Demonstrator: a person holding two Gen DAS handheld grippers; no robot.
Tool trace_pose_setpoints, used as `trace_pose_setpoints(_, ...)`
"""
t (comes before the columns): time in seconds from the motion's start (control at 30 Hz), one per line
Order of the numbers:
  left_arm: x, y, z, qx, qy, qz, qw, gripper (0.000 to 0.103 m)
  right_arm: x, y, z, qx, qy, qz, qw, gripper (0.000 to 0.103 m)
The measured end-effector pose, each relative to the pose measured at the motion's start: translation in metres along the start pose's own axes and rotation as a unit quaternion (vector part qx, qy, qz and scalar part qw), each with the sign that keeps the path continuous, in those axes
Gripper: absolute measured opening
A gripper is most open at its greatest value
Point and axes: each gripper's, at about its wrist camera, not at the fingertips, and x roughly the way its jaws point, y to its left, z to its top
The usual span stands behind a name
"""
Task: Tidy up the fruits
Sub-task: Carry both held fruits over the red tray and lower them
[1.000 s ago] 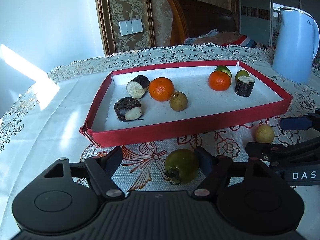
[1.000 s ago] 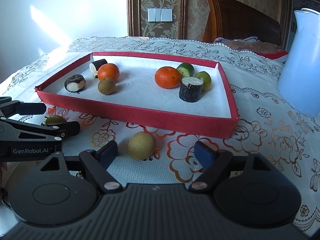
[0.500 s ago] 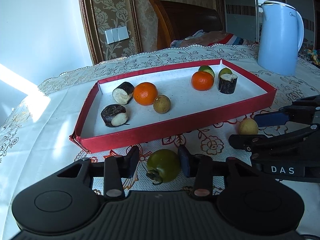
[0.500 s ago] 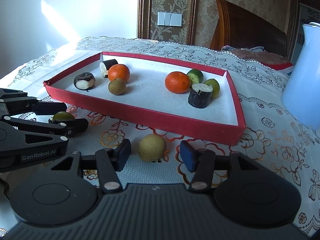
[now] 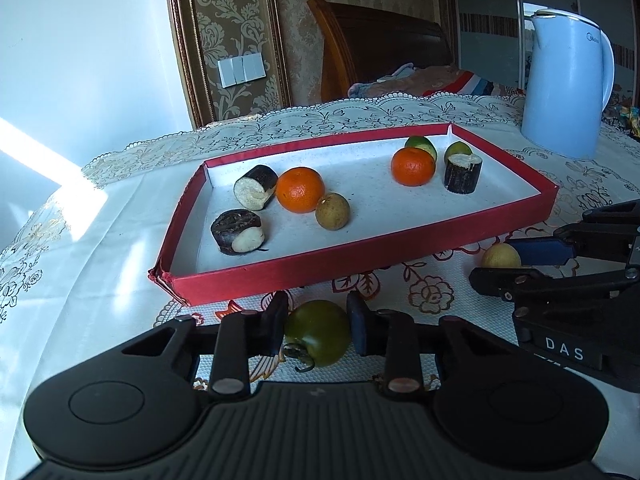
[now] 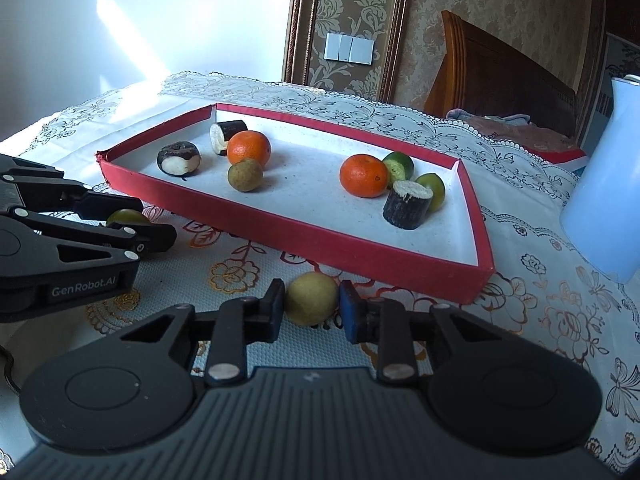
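Observation:
My left gripper point(image 5: 317, 326) is shut on a green persimmon-like fruit point(image 5: 318, 338), held just above the tablecloth in front of the red tray point(image 5: 280, 274). My right gripper point(image 6: 312, 308) is shut on a small yellow fruit point(image 6: 311, 298) near the tray's front edge point(image 6: 360, 254). The tray holds two oranges point(image 5: 301, 189) point(image 5: 413, 167), a brown round fruit point(image 5: 333, 211), dark cane pieces point(image 5: 238, 232) and green citrus point(image 5: 420, 145). The yellow fruit also shows in the left wrist view point(image 5: 500, 256), the green one in the right wrist view point(image 6: 127, 216).
A light blue kettle point(image 5: 564, 88) stands at the table's back right, beyond the tray. The table has a lace floral cloth point(image 6: 540, 300). A wooden chair point(image 5: 372, 48) stands behind the table.
Both grippers have closed from wide open onto their fruits, and both have lifted a little and tilted.

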Motion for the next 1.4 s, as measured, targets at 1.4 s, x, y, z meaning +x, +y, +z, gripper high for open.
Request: trace_pose_setpoints(1.4, 0.001, 0.008, 0.044, -0.064, -0.047, 0.010, 0.9968, 0.031, 0.005, -0.023, 0.032, 0.047, -0.047, -0.051, 0.996, 0.027)
